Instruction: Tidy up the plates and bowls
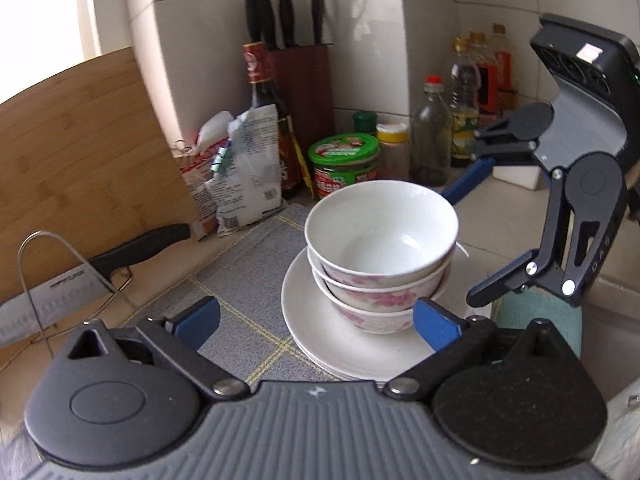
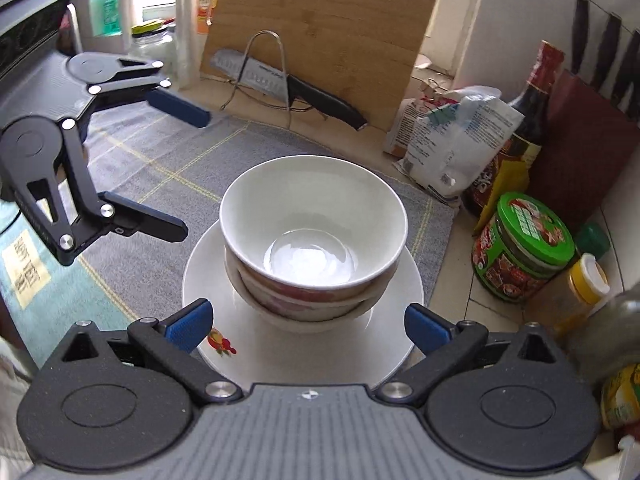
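Evidently the stacking is being brought near its end: three bowls (image 2: 313, 236) are sitting nested one inside another, upright, on a pile of white plates (image 2: 240, 344) that is resting on the grey checked mat (image 2: 160, 160). Nothing is being held. The right gripper (image 2: 308, 330) is being kept just behind the stack with its jaws spread wide and empty, the blue pads standing either side of the lowest bowl without touching it; the left gripper (image 1: 316, 322) is likewise being held wide open and empty over the near rim of the plates. No loose plate or bowl is being shown anywhere else on the counter, so the gathering is judged done — what may be left is only a tidying of the pile, since the top bowl is sitting slightly off-centre. Around the mat, a knife (image 2: 288, 88) on a wire rack, a leaning cutting board (image 2: 328, 28) and a green-lidded jar (image 2: 524, 240) are being left untouched.
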`<state>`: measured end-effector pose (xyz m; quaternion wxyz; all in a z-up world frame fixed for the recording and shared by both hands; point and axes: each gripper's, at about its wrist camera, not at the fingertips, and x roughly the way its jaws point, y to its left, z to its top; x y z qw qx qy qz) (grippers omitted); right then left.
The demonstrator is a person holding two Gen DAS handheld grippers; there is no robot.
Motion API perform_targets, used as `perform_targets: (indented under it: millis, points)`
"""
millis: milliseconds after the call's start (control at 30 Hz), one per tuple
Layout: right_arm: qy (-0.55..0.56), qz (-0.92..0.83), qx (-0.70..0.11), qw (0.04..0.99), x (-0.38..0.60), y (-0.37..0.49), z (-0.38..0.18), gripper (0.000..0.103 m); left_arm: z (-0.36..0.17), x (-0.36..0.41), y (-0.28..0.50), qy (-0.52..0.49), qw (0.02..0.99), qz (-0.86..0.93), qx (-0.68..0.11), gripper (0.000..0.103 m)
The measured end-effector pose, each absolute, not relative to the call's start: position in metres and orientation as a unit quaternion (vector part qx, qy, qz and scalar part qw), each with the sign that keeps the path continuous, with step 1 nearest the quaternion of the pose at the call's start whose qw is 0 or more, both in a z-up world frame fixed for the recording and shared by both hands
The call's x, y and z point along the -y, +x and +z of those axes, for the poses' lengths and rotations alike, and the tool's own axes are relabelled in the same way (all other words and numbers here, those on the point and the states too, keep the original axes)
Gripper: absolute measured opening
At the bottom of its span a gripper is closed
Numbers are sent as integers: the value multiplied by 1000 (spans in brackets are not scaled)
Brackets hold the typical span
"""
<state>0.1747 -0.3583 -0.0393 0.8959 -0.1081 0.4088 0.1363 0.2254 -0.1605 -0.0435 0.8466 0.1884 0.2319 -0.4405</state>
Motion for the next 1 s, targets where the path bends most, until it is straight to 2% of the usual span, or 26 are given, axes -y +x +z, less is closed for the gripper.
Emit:
perform_targets:
  millis: [133, 367, 667, 1000]
  points:
    - [11, 37, -423, 905, 350, 163, -29, 103, -37, 146, 216, 127, 887, -357, -265, 102]
    - [118, -111, -421, 892, 312, 129, -17, 103, -16, 119, 185, 71, 894, -308, -319, 102]
    - [106, -172, -383, 901, 266, 80, 11, 103, 5, 86, 153, 71, 895, -303, -320, 102]
    - [85, -197, -365, 906, 247, 64, 23, 103, 14, 78, 140, 79, 898, -300, -312, 102]
